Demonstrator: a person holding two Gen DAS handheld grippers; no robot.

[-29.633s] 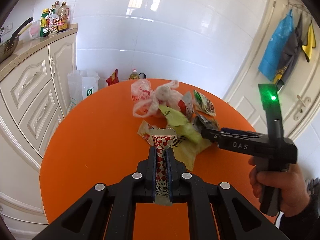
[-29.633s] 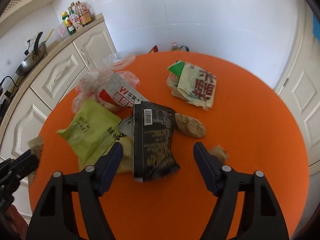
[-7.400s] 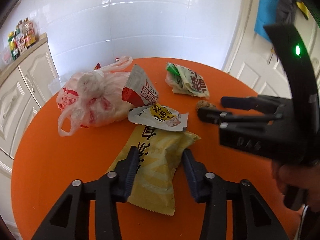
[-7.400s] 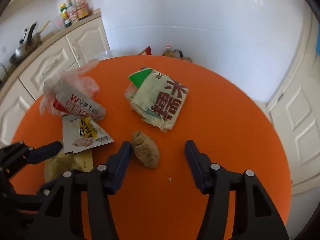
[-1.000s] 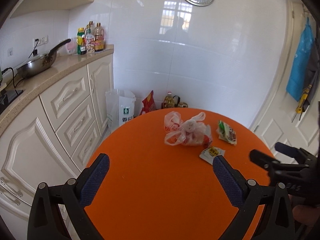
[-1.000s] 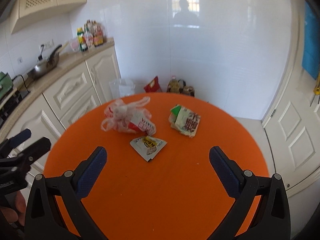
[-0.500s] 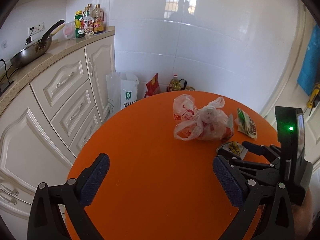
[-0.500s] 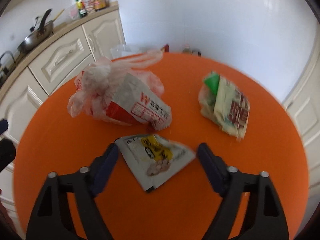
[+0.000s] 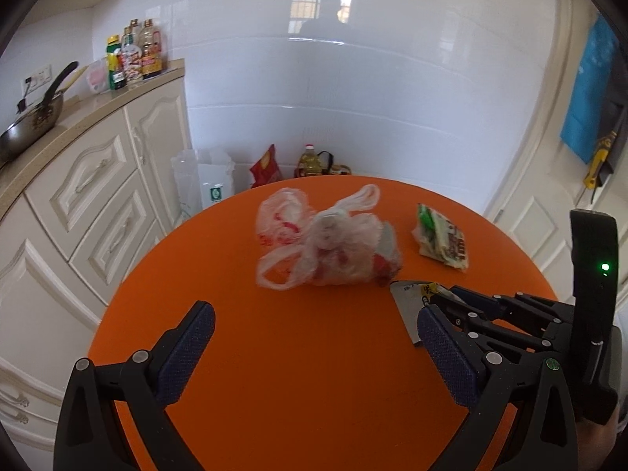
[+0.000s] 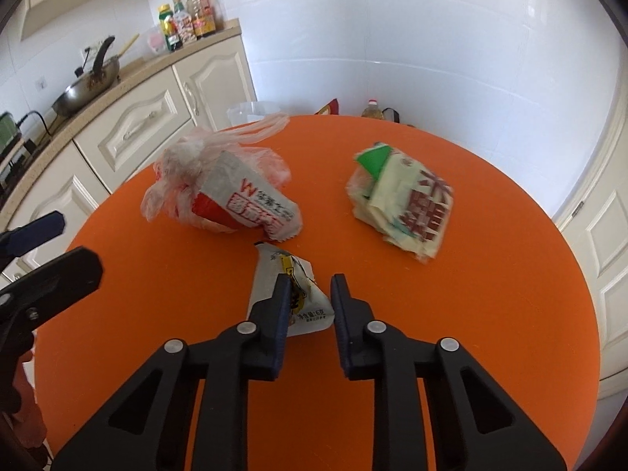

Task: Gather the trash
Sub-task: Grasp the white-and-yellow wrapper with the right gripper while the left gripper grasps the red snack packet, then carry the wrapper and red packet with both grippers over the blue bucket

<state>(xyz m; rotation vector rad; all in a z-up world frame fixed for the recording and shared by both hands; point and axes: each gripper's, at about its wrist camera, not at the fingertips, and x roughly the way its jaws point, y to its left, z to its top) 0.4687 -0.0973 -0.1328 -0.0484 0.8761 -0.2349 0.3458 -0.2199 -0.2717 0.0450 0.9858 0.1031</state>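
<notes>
A: Where does the small white packet [image 10: 288,292] lie relative to my 2 tools?

B: On the orange bench [image 10: 490,314], partly between the fingers of my right tool [image 10: 310,288]. Its long axis runs roughly along those fingers, pointing away toward the plastic bag [image 10: 219,184]. The jaws stand narrow, the left pad touching the wrapper, the right pad apparently just clear; I judge the grip not yet closed.

A: And the left tool [image 9: 314,337]?

B: Spread wide, holding nothing, well apart from the packet. The right is plainly nearer. The green-and-cream wrapper [image 10: 404,200] lies farther right, untouched.
</notes>
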